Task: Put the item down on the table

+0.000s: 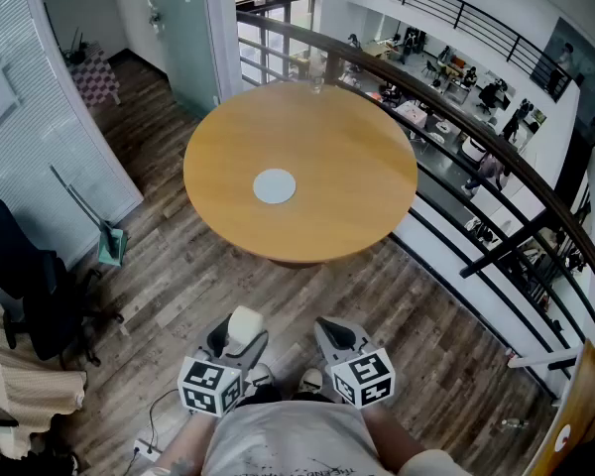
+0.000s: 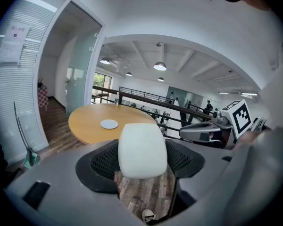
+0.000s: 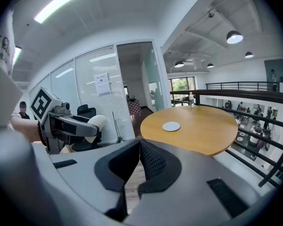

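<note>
Down by my waist, well short of the table (image 1: 347,137), my left tongs (image 2: 142,163) clamp a white rounded item (image 2: 142,147) between their pads. It hangs in the air over the wooden floor. My right tongs (image 3: 137,161), just beside them on the right, are pressed together with nothing in them. A small pale disc (image 1: 275,185) lies near the middle of the tabletop.

To do this well I'd step in first, since the table looks out of reach from where I stand. Then I'd carry the item past the near edge and lower it until its underside rests on the wood short of the disc. Only then would I ease the pads apart, so it neither drops nor rolls.
</note>
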### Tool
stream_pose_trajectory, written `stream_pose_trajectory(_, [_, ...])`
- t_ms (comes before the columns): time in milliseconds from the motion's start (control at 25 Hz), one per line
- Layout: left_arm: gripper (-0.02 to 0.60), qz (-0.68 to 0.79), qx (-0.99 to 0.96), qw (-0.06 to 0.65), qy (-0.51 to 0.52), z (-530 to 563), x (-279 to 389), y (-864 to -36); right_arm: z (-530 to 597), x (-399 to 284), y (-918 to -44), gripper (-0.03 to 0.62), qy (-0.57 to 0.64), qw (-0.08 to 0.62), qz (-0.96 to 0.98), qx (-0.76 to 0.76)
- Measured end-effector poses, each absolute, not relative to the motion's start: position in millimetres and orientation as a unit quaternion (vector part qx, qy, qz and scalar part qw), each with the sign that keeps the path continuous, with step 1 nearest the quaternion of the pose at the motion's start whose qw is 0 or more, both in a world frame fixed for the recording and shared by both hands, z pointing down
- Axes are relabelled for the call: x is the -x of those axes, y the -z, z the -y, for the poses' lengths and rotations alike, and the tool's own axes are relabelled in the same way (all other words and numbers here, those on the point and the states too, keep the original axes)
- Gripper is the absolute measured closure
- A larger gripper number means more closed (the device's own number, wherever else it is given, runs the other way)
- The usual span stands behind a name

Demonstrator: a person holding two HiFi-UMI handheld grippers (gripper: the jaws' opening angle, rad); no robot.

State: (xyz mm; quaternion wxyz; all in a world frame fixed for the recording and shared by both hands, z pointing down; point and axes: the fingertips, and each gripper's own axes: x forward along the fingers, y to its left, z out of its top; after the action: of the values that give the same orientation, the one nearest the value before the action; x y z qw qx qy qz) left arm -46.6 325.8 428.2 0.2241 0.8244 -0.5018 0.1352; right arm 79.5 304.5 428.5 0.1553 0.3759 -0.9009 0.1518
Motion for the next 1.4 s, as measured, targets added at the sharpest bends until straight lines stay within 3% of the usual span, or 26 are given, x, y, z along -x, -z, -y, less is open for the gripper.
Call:
stream_pose_trajectory(800, [0.256,0.492,-0.833,0.221,-0.127,-310.1,56.8,-422.2,-288.7,-61.2,-420.7,0.568,-0.156,0.130,0.903,-0.379])
stream_pose_trajectory(1400, [0.257,0.468,-0.849,0.207,-0.134,-320.8,116.0,-425.2,-281.6,-41.2,-420.1,0.567,-0.147,0.132,0.879,-0.434])
